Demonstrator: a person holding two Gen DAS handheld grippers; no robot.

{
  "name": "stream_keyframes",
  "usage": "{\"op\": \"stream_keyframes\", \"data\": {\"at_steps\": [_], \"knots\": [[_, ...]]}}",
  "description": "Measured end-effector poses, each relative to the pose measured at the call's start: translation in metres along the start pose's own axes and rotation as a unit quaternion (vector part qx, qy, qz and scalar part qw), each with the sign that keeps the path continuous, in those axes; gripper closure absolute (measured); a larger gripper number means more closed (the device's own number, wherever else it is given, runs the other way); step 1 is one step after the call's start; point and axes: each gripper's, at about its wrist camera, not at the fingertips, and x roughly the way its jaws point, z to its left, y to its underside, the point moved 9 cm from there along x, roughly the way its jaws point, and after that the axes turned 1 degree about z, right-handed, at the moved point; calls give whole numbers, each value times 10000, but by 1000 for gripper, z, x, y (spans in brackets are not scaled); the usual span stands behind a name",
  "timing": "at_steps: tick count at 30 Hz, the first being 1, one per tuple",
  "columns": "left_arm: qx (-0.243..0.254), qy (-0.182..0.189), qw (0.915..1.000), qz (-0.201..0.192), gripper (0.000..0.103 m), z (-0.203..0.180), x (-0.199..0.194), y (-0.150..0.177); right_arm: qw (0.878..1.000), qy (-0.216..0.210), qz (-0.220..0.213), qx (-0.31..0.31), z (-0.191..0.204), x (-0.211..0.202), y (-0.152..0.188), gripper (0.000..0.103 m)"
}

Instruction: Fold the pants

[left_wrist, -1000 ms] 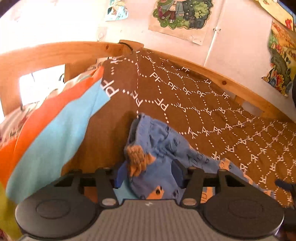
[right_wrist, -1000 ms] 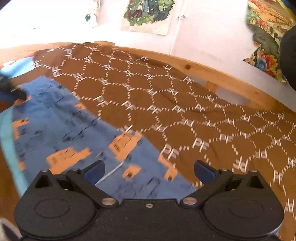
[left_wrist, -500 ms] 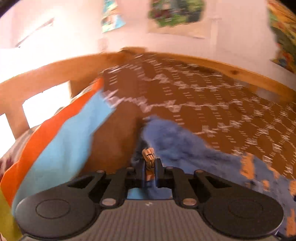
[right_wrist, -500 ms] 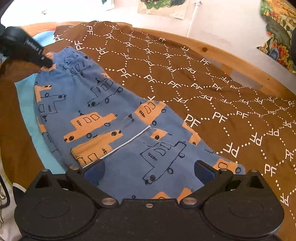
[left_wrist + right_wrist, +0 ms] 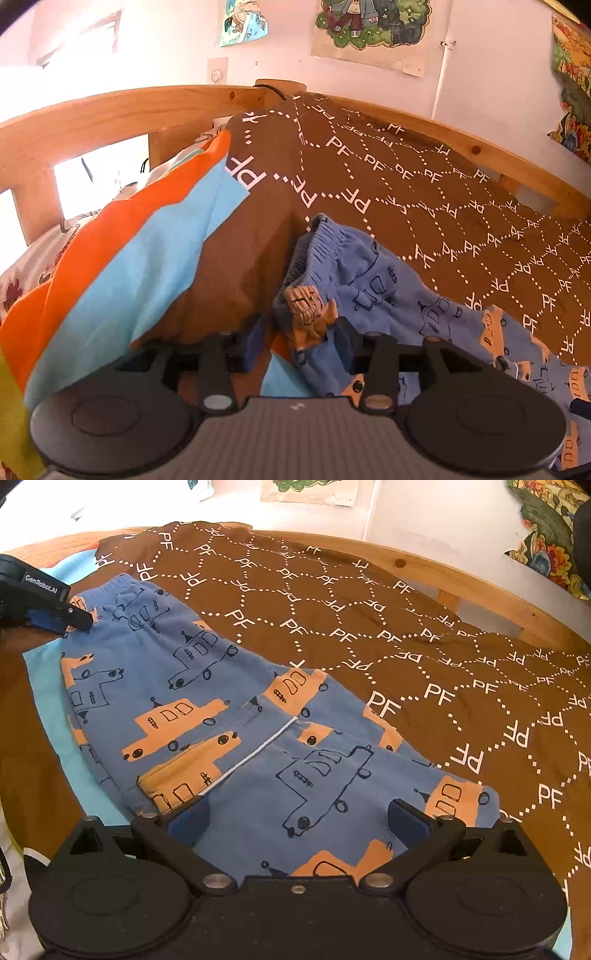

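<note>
Blue pants printed with orange and outlined cars lie spread flat on a brown bedspread. My left gripper is open, its jaws apart around the bunched waistband corner; the right wrist view shows it at the waistband on the left. My right gripper is open and empty, hovering just above the leg end of the pants. The pants also run off to the right in the left wrist view.
A wooden bed frame rims the far side, and it shows in the right wrist view. An orange and light blue cloth lies left of the pants. Posters hang on the white wall.
My left gripper, shut on the waistband corner half a second ago, has opened. The pants now lie spread flatter. My right gripper has stayed open and shifted over the leg end.
</note>
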Motion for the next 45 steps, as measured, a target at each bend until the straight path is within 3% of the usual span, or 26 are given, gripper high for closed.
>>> {"op": "stream_keyframes", "data": {"at_steps": [17,18,22,23,26,28,30,33,38,45], "knots": [[-489,481,9976,-76,31,3,6,-2,9999,56,-90,112,-4,0,0,1],[-563,492,9971,-145,32,5,5,-2,9999,56,-98,119,-4,0,1,1],[-1162,490,9912,-411,61,24,7,-1,9999,53,-94,120,-3,1,2,1],[-1266,547,9896,-398,61,27,8,0,9999,51,-93,127,-3,1,2,1],[-1183,545,9908,-355,63,27,11,-1,9999,30,-93,143,-3,2,2,1],[-1088,462,9927,-258,79,25,15,-2,9998,23,-97,149,-3,2,2,1],[-1083,409,9931,-157,84,22,16,-4,9999,22,-98,141,-3,2,2,1],[-1015,333,9941,-196,87,17,12,-7,9999,21,-99,137,-3,2,2,1],[-192,116,9986,-485,89,-13,-8,-12,9998,-1,-177,118,-5,-3,-3,1],[682,703,9922,-776,89,-81,-43,-27,9994,-13,-334,12,-41,-29,-16,1]]}}
